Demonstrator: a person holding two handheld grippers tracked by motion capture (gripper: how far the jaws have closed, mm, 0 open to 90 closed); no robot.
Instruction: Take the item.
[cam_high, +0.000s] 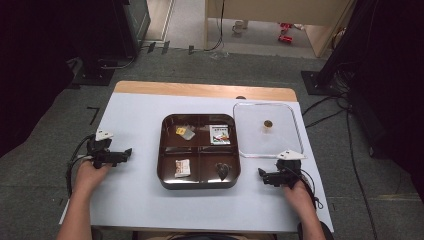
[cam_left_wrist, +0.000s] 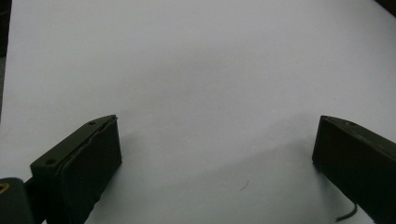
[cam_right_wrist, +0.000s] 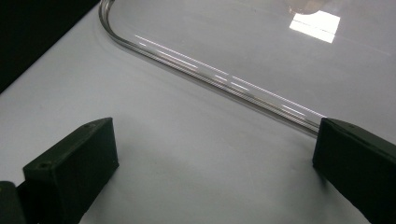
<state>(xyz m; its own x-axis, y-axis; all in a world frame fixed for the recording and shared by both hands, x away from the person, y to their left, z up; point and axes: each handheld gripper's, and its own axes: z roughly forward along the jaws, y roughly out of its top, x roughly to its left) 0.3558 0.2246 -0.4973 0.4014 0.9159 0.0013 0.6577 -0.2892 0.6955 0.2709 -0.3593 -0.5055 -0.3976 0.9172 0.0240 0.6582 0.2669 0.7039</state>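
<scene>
A dark brown tray with four compartments lies at the table's middle. Its far compartments hold a yellow and silver packet and a white packet. The near ones hold a small printed packet and a dark heart-shaped piece. Right of the tray lies a clear lid with a small brown knob. My left gripper rests left of the tray, open over bare table. My right gripper sits near the lid's front corner, open, with the lid's rim just ahead.
The white table top has a wooden strip along its far edge. Dark stands and cables stand on the grey floor at both sides. Bare white surface lies between each gripper and the tray.
</scene>
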